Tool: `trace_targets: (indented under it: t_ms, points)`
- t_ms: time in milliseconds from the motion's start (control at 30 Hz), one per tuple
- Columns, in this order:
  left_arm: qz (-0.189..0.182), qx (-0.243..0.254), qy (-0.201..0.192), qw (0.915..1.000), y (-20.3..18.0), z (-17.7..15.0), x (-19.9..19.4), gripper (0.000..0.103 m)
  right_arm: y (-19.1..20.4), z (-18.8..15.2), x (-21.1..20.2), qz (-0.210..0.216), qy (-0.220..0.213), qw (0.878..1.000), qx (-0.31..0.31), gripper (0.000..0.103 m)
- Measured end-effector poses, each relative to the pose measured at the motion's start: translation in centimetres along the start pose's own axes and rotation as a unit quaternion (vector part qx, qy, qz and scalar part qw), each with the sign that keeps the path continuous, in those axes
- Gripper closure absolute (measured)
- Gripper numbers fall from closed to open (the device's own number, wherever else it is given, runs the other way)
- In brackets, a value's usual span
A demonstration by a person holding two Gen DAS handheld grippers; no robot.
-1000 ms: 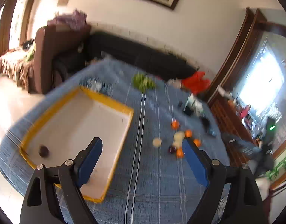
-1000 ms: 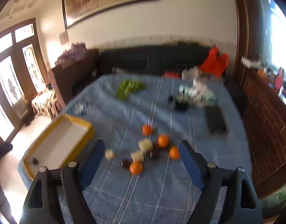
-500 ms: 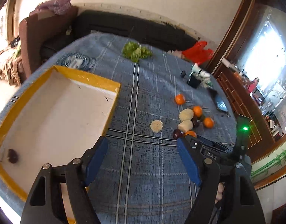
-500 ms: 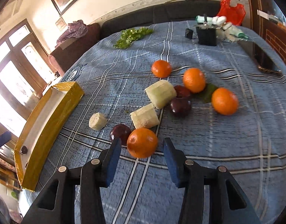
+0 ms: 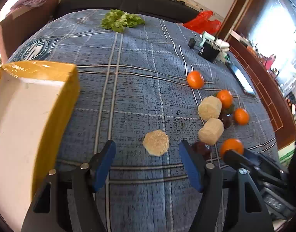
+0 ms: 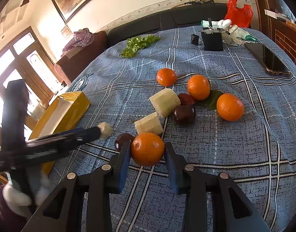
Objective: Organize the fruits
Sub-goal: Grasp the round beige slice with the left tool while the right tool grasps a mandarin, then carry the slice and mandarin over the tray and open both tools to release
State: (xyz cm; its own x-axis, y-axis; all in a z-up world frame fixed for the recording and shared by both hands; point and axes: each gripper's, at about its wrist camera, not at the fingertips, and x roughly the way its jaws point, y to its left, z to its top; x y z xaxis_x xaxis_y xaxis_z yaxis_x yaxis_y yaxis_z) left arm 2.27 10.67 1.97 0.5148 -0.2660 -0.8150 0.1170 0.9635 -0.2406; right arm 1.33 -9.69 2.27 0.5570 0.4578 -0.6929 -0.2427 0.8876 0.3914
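Note:
Oranges, dark plums and pale peeled chunks lie clustered on the blue checked cloth point(image 6: 215, 174). My right gripper point(image 6: 147, 144) is down at the nearest orange point(image 6: 148, 150). Its jaws are closing, and both blue pads touch the orange's sides. My left gripper point(image 5: 147, 145) hovers low over a small pale round chunk point(image 5: 156, 142). Its jaws are closing too, with the chunk between the tips but clear of both pads. A dark plum point(image 6: 123, 140) sits just left of the gripped orange. The yellow tray point(image 5: 70, 81) with a white inside stands to the left.
Other oranges point(image 6: 198, 87), plums point(image 6: 184, 114) and two pale chunks point(image 6: 165, 102) lie behind. Further back are lettuce point(image 6: 138, 43), a black box point(image 6: 212, 40), a phone point(image 6: 268, 61) and a red bag point(image 6: 238, 12). A gloved hand point(image 6: 18, 195) holds the left tool.
Both grippers came down toward the cloth. The right jaws narrowed onto the nearest orange. The left swung from over the tray to the small pale chunk, and its jaws narrowed.

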Motion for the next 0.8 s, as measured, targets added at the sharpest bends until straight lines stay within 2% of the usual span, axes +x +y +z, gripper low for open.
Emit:
trace_targets:
  t_ms: [33,67,100,133,367,567,667,733,800]
  points:
    - [0.006,0.010,-0.008,0.9999,-0.3,0.0,0.2,0.046,0.0,0.0,-0.1,0.001,-0.002,1.000,0.001,0.065]
    - [0.008,0.015,-0.010,0.9998,-0.5,0.0,0.3,0.056,0.0,0.1,-0.2,0.001,-0.004,1.000,0.001,0.065]
    - [0.012,0.022,-0.011,0.9996,-0.7,0.1,0.4,0.061,0.0,0.1,-0.3,0.000,-0.006,1.000,0.002,0.065]
    - [0.013,0.026,-0.013,0.9995,-0.8,0.0,0.5,0.075,0.0,0.1,-0.4,-0.001,-0.008,1.000,0.003,0.065]
    - [0.008,0.011,-0.023,0.9996,-0.8,-0.5,-0.8,0.075,-0.1,0.1,-0.6,0.000,-0.014,1.000,0.004,0.065]
    - [-0.003,-0.034,-0.081,0.9961,1.5,-2.0,-8.4,0.075,0.7,-0.1,-0.9,0.005,-0.026,1.000,-0.009,0.065]
    - [0.019,-0.050,-0.107,0.9928,3.7,-3.1,-12.0,0.075,1.8,-0.4,-1.0,-0.002,-0.031,0.999,-0.031,0.065]
    - [0.056,-0.055,-0.122,0.9894,5.7,-3.9,-14.2,0.075,2.5,-0.5,-1.0,-0.012,-0.031,0.999,-0.041,0.065]
    - [0.090,-0.062,-0.131,0.9854,8.2,-4.7,-16.2,0.075,4.0,-0.4,-1.6,-0.003,-0.031,0.998,-0.049,0.065]
